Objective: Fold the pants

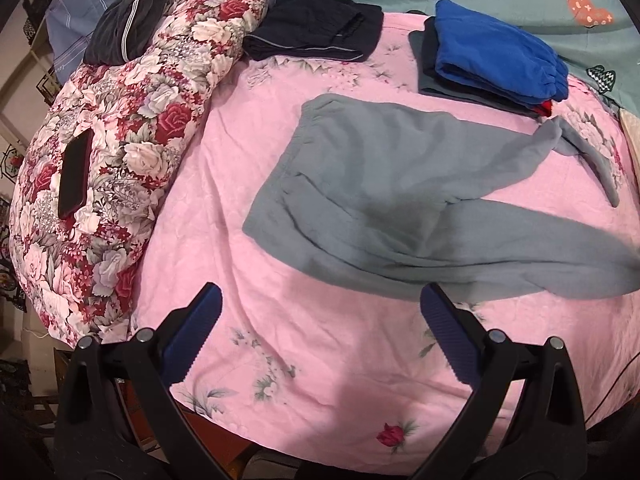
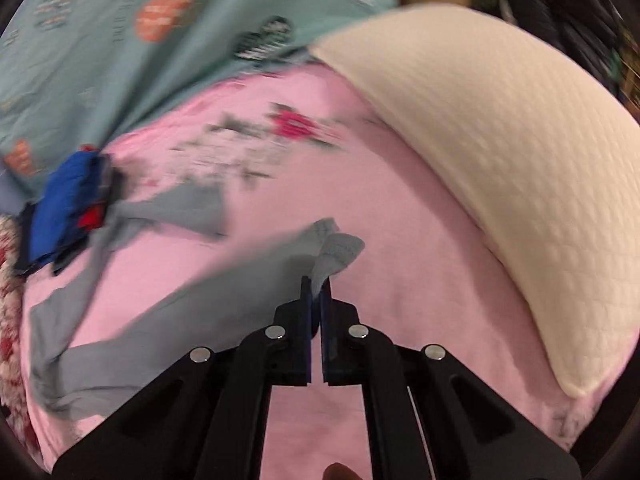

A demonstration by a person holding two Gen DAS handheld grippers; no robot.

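Note:
Grey pants (image 1: 376, 184) lie spread on the pink bedsheet (image 1: 320, 360), waistband to the left, legs running right. The far leg is twisted near its end. My left gripper (image 1: 320, 304) is open and empty, hovering just in front of the near leg. In the right wrist view my right gripper (image 2: 318, 286) is shut on the cuff of the near grey pants leg (image 2: 336, 252), holding it a little above the sheet (image 2: 400, 240). The rest of the pants (image 2: 120, 340) trails off to the left. This view is blurred.
A floral quilt (image 1: 120, 152) with a dark phone (image 1: 74, 174) on it lies at the left. Folded dark pants (image 1: 316, 28) and a blue-topped folded stack (image 1: 496, 56) sit at the back. A cream pillow (image 2: 500, 152) lies at the right.

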